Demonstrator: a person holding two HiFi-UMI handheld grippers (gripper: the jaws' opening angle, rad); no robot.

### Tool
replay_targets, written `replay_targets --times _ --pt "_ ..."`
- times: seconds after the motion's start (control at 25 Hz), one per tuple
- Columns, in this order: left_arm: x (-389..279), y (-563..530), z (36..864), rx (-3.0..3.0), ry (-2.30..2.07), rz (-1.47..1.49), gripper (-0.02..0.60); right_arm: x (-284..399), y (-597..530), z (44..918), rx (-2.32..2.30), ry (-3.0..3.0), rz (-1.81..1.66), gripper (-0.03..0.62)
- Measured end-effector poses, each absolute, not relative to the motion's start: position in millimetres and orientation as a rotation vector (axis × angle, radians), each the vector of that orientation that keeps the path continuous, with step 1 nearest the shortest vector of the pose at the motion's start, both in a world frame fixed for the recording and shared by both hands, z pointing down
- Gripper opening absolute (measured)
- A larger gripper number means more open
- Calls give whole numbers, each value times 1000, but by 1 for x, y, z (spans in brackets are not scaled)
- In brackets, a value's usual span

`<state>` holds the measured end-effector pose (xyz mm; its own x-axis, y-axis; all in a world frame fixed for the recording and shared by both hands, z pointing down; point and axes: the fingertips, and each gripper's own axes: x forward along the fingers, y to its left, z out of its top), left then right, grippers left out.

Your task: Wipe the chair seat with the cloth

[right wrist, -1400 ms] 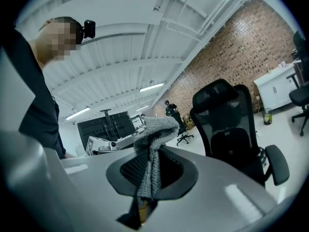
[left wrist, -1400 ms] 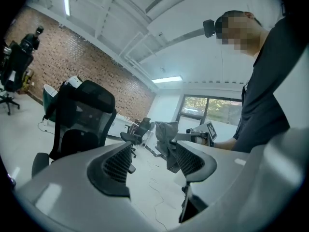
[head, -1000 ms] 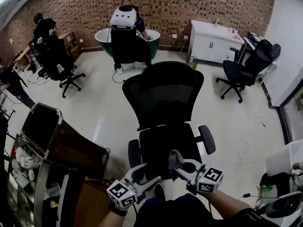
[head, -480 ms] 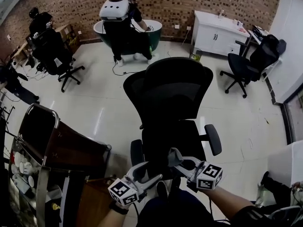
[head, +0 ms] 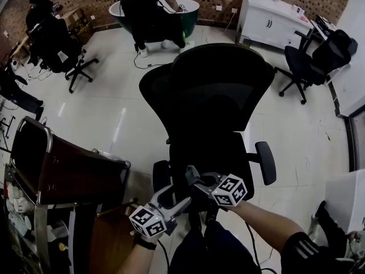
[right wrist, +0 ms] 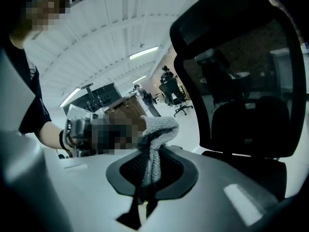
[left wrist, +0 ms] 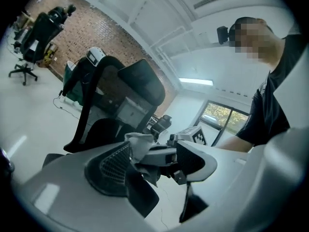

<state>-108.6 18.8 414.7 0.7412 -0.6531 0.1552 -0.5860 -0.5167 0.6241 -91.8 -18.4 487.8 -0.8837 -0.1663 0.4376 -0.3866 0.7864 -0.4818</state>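
The black office chair stands right in front of me in the head view, its seat (head: 219, 153) below the tall mesh back (head: 219, 90). My right gripper (head: 193, 177) hovers over the seat's near edge and is shut on a grey cloth (right wrist: 157, 129), which bunches above its pads and hangs down between them. My left gripper (head: 181, 197) is close beside it at the seat's near left corner. In the left gripper view the jaws stand apart, and the right gripper's tip with the cloth (left wrist: 139, 142) sits in the gap. Neither gripper touches the seat.
Armrests flank the seat at the left (head: 161, 180) and right (head: 266, 163). A brown cabinet (head: 74, 173) with a metal frame stands close on the left. Other office chairs (head: 57, 44) (head: 319, 59), a green tub (head: 188, 7) and a white cupboard (head: 274, 19) line the far wall.
The view has closed in on the chair, which now fills more of the frame. Both grippers have shifted left and forward; the right one has drawn closer to the left.
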Motion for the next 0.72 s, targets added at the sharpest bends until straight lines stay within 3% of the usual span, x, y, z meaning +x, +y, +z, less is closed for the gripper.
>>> replay_targets --times 0.28,0.72 --pt "-113 -18 478 2231 -988 -79 336 -130 -80 631 343 -2399 722 31" --pt "-110 -73 539 2195 -1050 -100 356 -192 -151 776 224 -2231 396 31"
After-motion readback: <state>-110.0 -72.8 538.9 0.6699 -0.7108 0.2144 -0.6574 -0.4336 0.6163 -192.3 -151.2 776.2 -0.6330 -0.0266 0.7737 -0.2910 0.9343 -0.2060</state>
